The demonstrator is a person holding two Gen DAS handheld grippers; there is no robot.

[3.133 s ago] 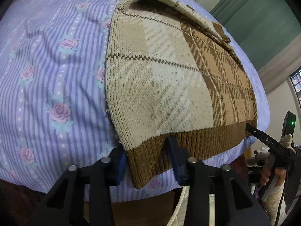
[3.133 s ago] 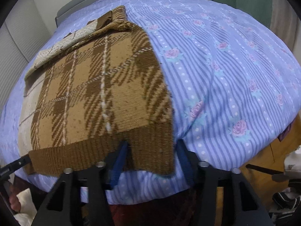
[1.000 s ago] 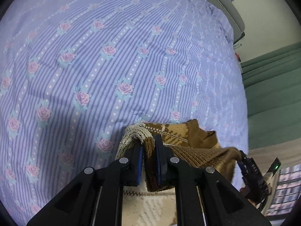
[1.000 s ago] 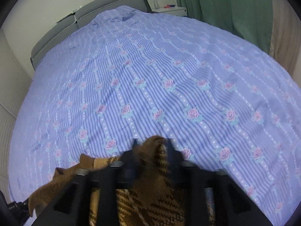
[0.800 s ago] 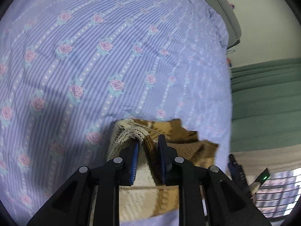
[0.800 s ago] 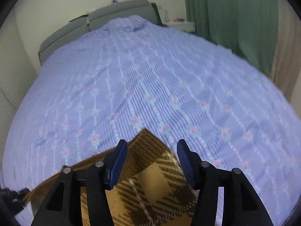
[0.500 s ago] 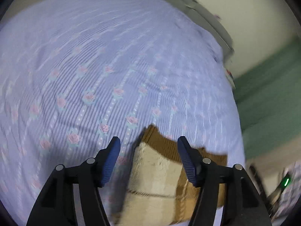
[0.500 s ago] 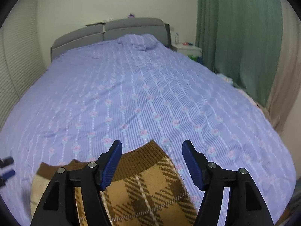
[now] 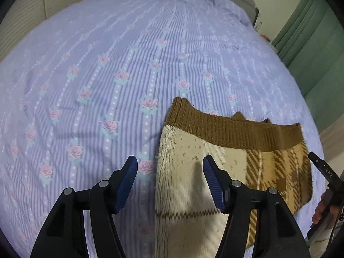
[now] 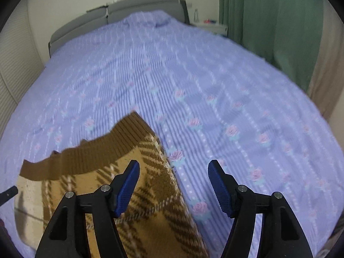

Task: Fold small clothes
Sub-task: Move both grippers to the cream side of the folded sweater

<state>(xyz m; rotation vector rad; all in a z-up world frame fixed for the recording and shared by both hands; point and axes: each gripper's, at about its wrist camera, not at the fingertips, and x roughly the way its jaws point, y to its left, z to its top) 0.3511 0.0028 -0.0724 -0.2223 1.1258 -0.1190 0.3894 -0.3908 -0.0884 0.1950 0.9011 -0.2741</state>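
A brown and cream plaid knit sweater (image 9: 225, 161) lies folded on the bed, its brown ribbed hem (image 9: 232, 129) on top at the far edge. It also shows in the right wrist view (image 10: 120, 172). My left gripper (image 9: 168, 178) is open and empty, raised over the sweater's left edge. My right gripper (image 10: 174, 180) is open and empty, raised over the sweater's right edge. The other gripper's tip (image 9: 322, 169) shows at the right of the left wrist view.
The bed has a lilac striped cover with pink roses (image 9: 129, 64). A grey headboard (image 10: 120, 10) stands at the far end. Green curtains (image 10: 268, 17) and a nightstand (image 10: 210, 26) are on the right. A pale wall panel (image 10: 15, 64) is on the left.
Both grippers let go of the sweater's hem after carrying it over onto the far part, opened wide, and pulled back and up. The sweater now lies folded in half.
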